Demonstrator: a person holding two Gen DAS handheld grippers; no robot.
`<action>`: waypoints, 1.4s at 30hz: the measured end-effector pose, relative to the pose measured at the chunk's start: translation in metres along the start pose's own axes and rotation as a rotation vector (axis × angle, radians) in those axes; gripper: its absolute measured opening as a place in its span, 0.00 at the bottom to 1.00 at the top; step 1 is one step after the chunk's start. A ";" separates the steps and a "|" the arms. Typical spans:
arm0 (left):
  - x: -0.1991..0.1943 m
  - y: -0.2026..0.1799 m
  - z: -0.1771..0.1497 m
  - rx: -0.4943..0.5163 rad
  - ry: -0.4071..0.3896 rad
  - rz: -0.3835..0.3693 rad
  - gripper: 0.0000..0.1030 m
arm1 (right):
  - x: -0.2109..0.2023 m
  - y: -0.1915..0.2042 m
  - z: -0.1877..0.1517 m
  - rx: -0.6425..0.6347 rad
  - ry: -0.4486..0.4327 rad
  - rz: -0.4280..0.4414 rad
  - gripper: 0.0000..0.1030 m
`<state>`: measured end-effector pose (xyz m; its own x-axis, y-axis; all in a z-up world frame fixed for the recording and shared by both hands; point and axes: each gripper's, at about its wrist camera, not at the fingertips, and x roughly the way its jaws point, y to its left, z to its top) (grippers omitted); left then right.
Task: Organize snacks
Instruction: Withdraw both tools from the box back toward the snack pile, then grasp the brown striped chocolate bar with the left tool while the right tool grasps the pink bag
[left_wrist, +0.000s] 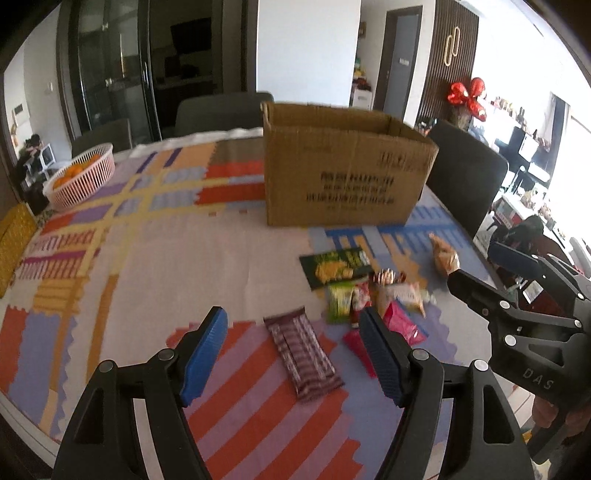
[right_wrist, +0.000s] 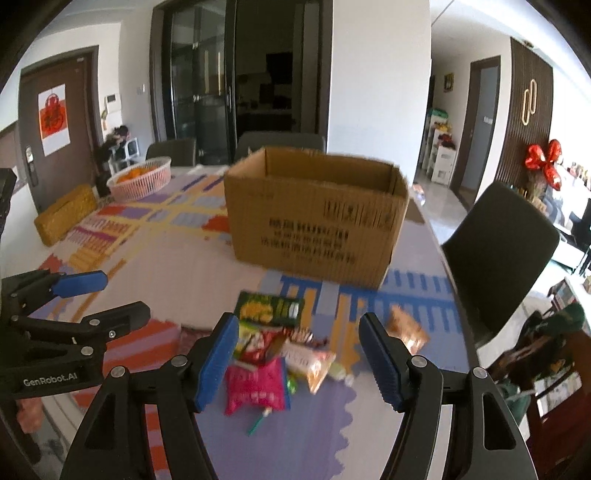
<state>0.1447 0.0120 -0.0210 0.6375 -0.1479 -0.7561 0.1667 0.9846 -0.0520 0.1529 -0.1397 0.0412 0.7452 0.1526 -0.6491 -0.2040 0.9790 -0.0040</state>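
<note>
An open cardboard box (left_wrist: 343, 166) (right_wrist: 317, 218) stands on the patterned tablecloth. In front of it lies a heap of snack packets: a dark green one (left_wrist: 334, 266) (right_wrist: 271, 308), a pink one (left_wrist: 400, 323) (right_wrist: 256, 386), an orange-brown one (left_wrist: 445, 256) (right_wrist: 408, 330). A brown striped bar (left_wrist: 303, 358) lies apart, between the fingers of my left gripper (left_wrist: 293, 354), which hangs open above it. My right gripper (right_wrist: 297, 356) (left_wrist: 491, 267) is open over the heap, empty.
A pink basket of oranges (left_wrist: 83, 175) (right_wrist: 142, 179) sits at the far left of the table, with a yellow woven case (left_wrist: 13, 242) (right_wrist: 64, 218) near it. Dark chairs (right_wrist: 498, 251) (left_wrist: 465, 177) stand around the table (left_wrist: 184, 258).
</note>
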 end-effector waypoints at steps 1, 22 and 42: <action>0.004 0.000 -0.004 0.001 0.016 0.000 0.71 | 0.002 0.001 -0.003 0.000 0.014 0.002 0.66; 0.073 0.004 -0.038 -0.024 0.166 -0.034 0.70 | 0.053 0.022 -0.043 -0.061 0.211 0.078 0.66; 0.096 0.000 -0.037 -0.002 0.163 0.055 0.55 | 0.080 0.021 -0.048 -0.016 0.289 0.128 0.66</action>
<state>0.1779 0.0011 -0.1184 0.5148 -0.0769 -0.8539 0.1330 0.9911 -0.0091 0.1778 -0.1132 -0.0479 0.5019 0.2276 -0.8344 -0.2959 0.9517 0.0815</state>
